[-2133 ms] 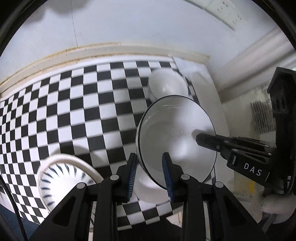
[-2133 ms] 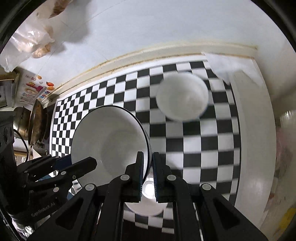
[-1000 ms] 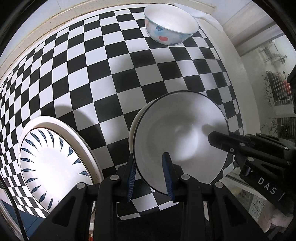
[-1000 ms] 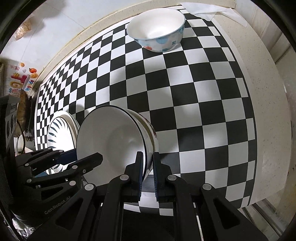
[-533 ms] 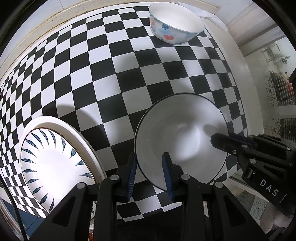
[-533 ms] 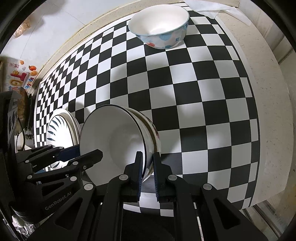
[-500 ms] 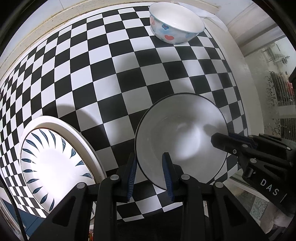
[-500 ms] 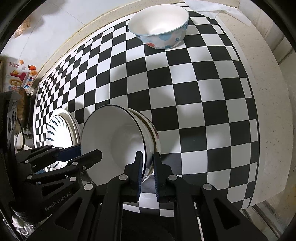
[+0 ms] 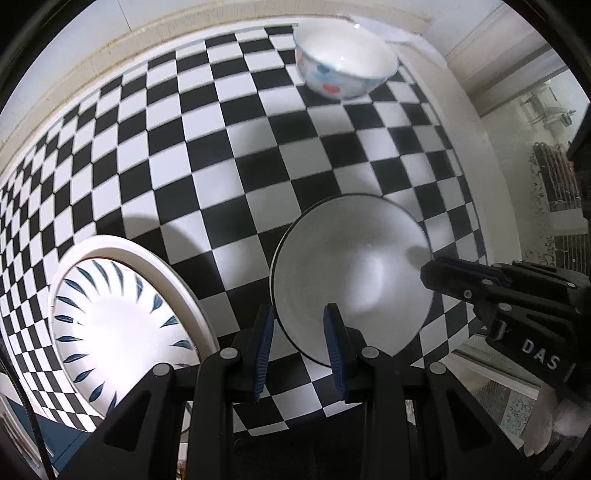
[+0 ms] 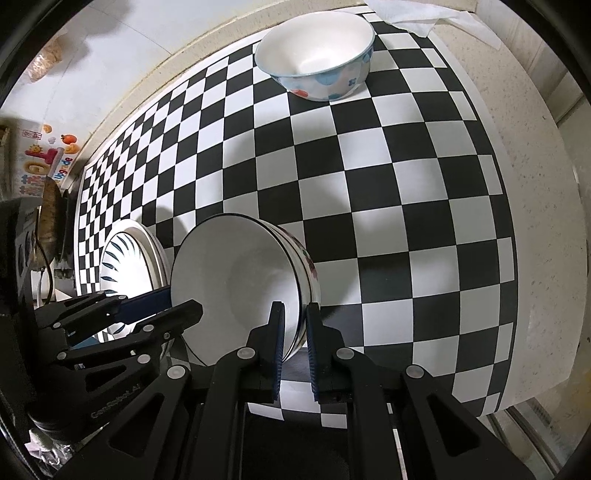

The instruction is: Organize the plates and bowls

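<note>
Left wrist view: left gripper pinching the near rim of the dark-rimmed white bowl, one pad inside, one outside. Right wrist view: right gripper clamped narrow on the opposite rim of that same bowl, nested in a patterned bowl beneath, near the front edge of the checkered mat. Just left, blue-leaf plate by the mat's front-left edge. Farther back, well apart, spotted bowl upright at the mat's far right corner, beside crumpled white paper.
</note>
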Demonstrator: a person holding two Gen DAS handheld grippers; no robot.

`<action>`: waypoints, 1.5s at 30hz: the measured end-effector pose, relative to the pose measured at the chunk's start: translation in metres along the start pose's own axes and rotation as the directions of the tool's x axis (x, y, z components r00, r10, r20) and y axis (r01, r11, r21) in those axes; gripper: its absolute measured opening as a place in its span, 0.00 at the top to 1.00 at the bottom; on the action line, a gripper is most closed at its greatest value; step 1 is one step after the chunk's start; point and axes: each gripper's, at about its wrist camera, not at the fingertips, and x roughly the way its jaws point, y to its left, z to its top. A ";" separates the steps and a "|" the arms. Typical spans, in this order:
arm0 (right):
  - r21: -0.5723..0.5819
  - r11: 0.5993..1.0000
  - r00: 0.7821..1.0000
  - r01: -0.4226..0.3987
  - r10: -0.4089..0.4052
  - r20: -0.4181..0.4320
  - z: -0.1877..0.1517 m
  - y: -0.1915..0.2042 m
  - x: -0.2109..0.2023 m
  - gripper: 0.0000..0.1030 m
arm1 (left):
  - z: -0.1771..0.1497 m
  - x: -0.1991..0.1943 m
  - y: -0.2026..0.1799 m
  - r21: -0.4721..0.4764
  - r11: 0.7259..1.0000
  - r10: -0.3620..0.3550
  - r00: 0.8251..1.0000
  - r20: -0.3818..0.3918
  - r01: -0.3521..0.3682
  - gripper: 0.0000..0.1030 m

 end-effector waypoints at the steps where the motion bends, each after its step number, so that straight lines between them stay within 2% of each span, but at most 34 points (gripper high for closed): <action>1: -0.006 1.000 1.000 -0.001 0.001 0.007 -0.001 0.001 -0.003 0.87 | -0.001 -0.006 -0.001 0.003 1.000 0.003 1.000 0.015 -0.003 0.75; 10: -0.030 0.999 0.996 -0.024 0.026 0.082 -0.004 0.006 -0.041 0.87 | 0.004 -0.048 0.002 -0.027 0.999 0.036 0.990 0.137 -0.033 0.75; 15: -0.018 0.999 0.992 -0.039 0.041 0.115 0.014 0.001 -0.066 0.87 | 0.029 -0.059 0.003 -0.058 0.998 0.007 0.988 0.156 0.003 0.74; 16: -0.015 0.999 0.992 -0.037 0.038 0.122 0.019 -0.001 -0.069 0.84 | 0.035 -0.060 0.002 -0.049 0.999 0.007 0.985 0.175 0.002 0.74; 19: 0.007 0.999 0.989 -0.039 0.038 0.141 0.042 -0.009 -0.076 0.68 | 0.062 -0.058 -0.001 -0.066 0.998 0.003 0.984 0.177 0.008 0.73; 21: 0.033 0.998 0.988 -0.048 0.042 0.148 0.059 -0.019 -0.076 0.63 | 0.084 -0.053 -0.001 -0.079 0.997 -0.001 0.986 0.169 0.015 0.73; 27: 0.124 0.989 0.985 -0.081 0.060 0.165 0.122 -0.055 -0.062 0.62 | 0.147 -0.029 0.008 -0.125 0.992 -0.011 0.993 0.121 0.027 0.73; 31: 0.193 0.974 0.984 -0.119 0.091 0.151 0.163 -0.081 -0.043 0.62 | 0.187 -0.008 0.013 -0.152 0.987 -0.037 0.996 0.081 0.049 0.73; 34: 0.221 0.969 0.988 -0.112 0.084 0.130 0.184 -0.093 -0.027 0.62 | 0.213 0.010 0.011 -0.157 0.986 -0.046 0.998 0.043 0.053 0.73; 41: 0.242 0.965 0.995 -0.096 0.085 0.056 0.222 -0.106 0.016 0.63 | 0.242 0.052 0.009 -0.145 0.988 -0.055 0.998 -0.032 0.050 0.73; 42: 0.242 0.966 0.995 -0.091 0.081 0.049 0.225 -0.106 0.021 0.63 | 0.243 0.056 0.009 -0.142 0.989 -0.055 0.998 -0.035 0.050 0.74; 44: 0.239 0.967 0.996 -0.091 0.082 0.045 0.229 -0.104 0.028 0.78 | 0.244 0.062 0.007 -0.133 0.989 -0.066 0.997 -0.033 0.061 0.82; 45: 0.242 0.965 0.995 -0.102 0.094 0.046 0.230 -0.104 0.030 0.81 | 0.244 0.063 0.007 -0.130 0.989 -0.069 0.997 -0.032 0.064 0.82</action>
